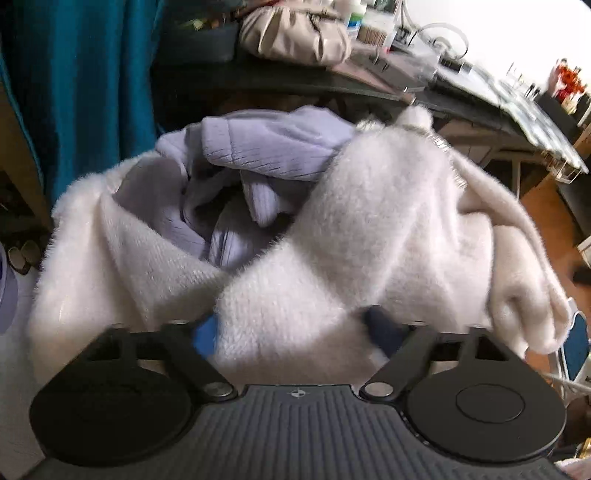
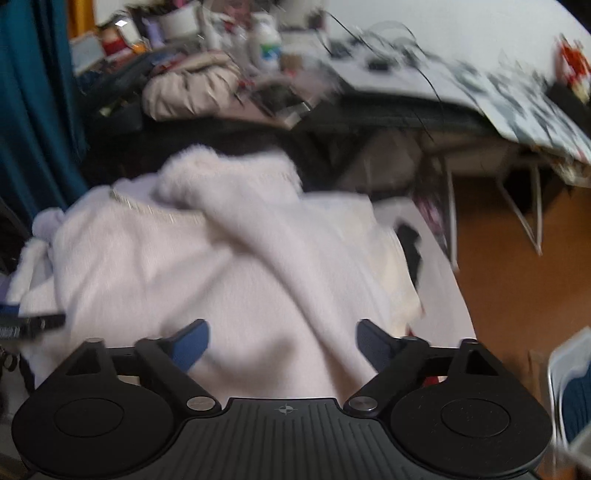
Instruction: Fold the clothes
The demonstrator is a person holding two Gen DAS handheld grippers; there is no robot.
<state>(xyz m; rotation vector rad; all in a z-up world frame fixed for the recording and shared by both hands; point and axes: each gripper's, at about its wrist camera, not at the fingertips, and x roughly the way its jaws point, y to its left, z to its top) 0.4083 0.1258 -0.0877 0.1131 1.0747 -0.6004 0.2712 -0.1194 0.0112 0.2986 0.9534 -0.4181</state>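
The left claw (image 1: 295,325) pinches the fluffy white sweater (image 1: 369,221), bunched around a lilac top (image 1: 266,151). The right claw (image 2: 282,343) hangs spread above it. Pulling may drag both garments together, tangling the fold.

Teal curtain (image 1: 70,85) hangs on the left. Dark, cluttered surface (image 2: 388,118) runs across the back w/ a beige bag (image 1: 295,31), bottles, cables. Orange-brown floor (image 2: 509,266) on the right, white wall (image 2: 461,33) behind.
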